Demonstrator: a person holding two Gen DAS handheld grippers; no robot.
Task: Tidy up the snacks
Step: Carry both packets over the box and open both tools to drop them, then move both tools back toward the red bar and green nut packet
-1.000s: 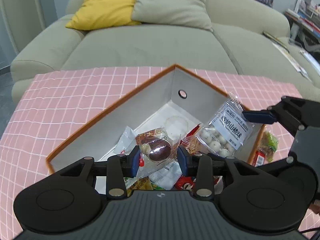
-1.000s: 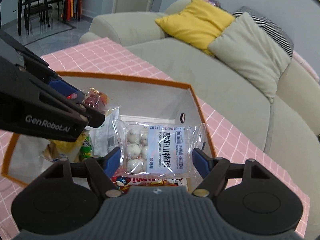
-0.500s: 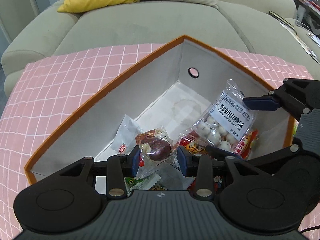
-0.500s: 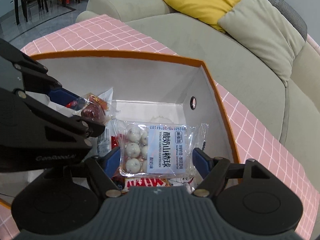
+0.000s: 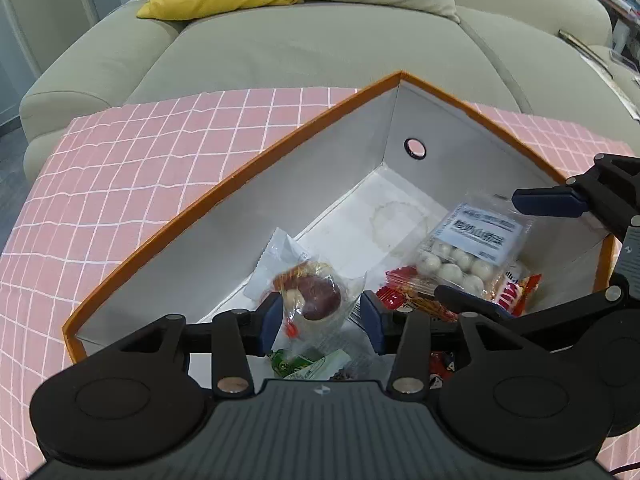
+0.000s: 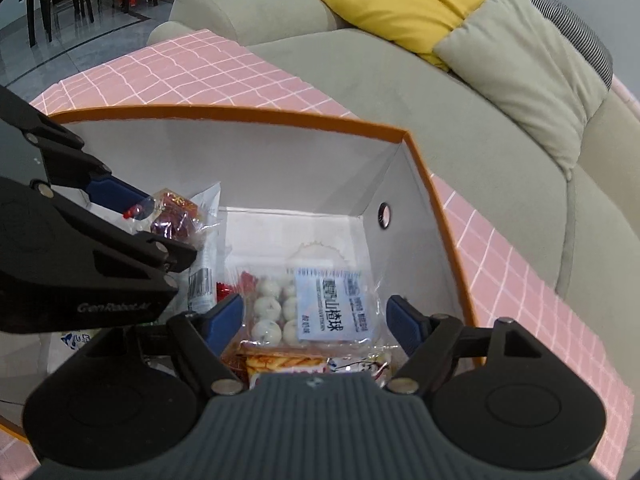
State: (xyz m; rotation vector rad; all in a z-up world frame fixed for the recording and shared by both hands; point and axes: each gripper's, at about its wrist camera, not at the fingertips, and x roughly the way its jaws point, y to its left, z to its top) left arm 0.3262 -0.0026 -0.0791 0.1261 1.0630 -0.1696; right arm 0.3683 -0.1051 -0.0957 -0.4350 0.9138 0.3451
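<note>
Both my claws sit inside the orange-rimmed box (image 5: 224,196); left gripper (image 5: 320,318) opening around the date packet (image 5: 314,300), right gripper (image 6: 316,320) opening around the white-ball packet (image 6: 320,304); box floor ahead bare; pad contact unclear.

White label (image 6: 335,307) on clear bag of white balls (image 6: 276,312): large Chinese characters showing, reading roughly 酸奶山楂球, with smaller print beside them too fine to read. Black gripper body (image 6: 72,280): pale "GenRobot.AI" lettering (image 6: 114,307) showing, blurred. White packet (image 6: 202,276): barcode (image 6: 200,285) showing, digits unreadable. Red wrappers (image 5: 516,288): white lettering showing, not legible.
</note>
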